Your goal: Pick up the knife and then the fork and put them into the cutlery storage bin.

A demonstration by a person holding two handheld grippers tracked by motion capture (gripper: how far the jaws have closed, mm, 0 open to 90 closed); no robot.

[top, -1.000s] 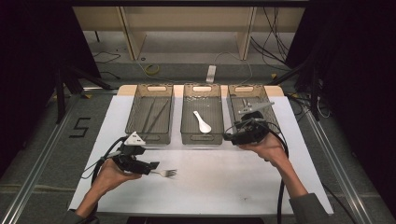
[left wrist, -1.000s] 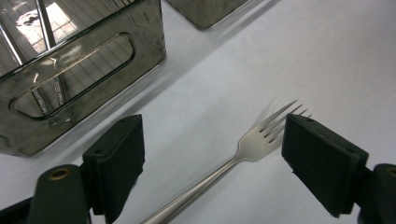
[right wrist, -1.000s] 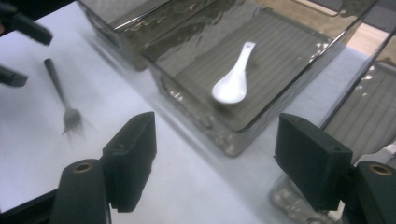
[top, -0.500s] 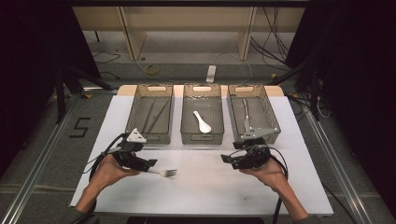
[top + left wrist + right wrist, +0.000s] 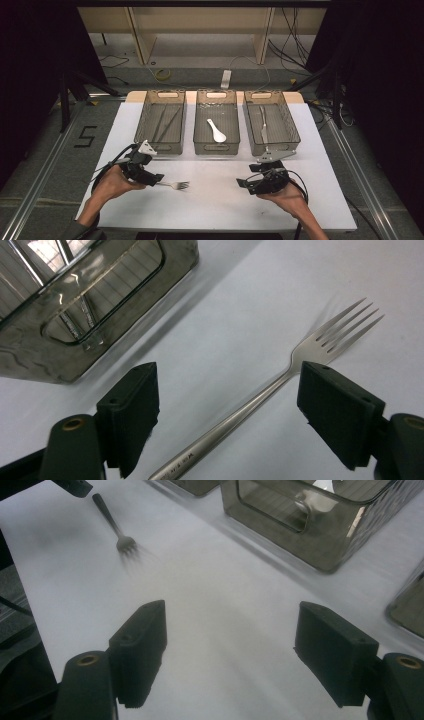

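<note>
Overhead, the left gripper has just been narrowing its wide jaws around a fork lying on the white table, pads not touching; the right gripper gapes empty; left gripper view: fork handle between the jaws; right gripper view: fork well apart.

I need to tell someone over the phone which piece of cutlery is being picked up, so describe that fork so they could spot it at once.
Start at the white table with three clear bins along its far edge. In front of the left bin, near the person's left hand, a silver fork lies flat between the open left tongs. Unlike the other cutlery, it lies on the bare table, not in a bin.
</note>
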